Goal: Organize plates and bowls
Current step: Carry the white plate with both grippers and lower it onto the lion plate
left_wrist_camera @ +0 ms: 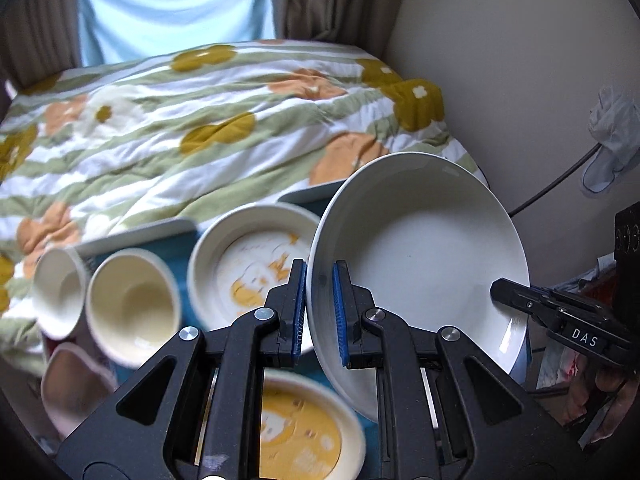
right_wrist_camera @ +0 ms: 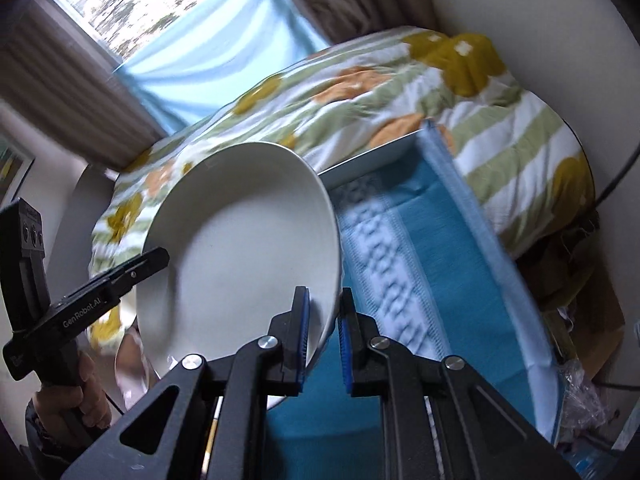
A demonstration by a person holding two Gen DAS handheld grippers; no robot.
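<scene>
A large white plate (left_wrist_camera: 424,256) is held tilted in the air by both grippers. My left gripper (left_wrist_camera: 319,300) is shut on its left rim. My right gripper (right_wrist_camera: 323,324) is shut on the opposite rim of the same plate (right_wrist_camera: 244,256), and shows in the left wrist view (left_wrist_camera: 508,296) at the plate's right edge. Below in the left wrist view lie a white dish with yellow print (left_wrist_camera: 248,260), another yellow-printed dish (left_wrist_camera: 308,436), two cream bowls (left_wrist_camera: 132,304) (left_wrist_camera: 58,292) and a pink bowl (left_wrist_camera: 72,392).
A teal patterned cloth (right_wrist_camera: 400,240) covers the table, with a light tray edge (right_wrist_camera: 368,160) at its far side. A flowered quilt (left_wrist_camera: 180,128) covers the bed behind. A wall and cable (left_wrist_camera: 552,184) are on the right.
</scene>
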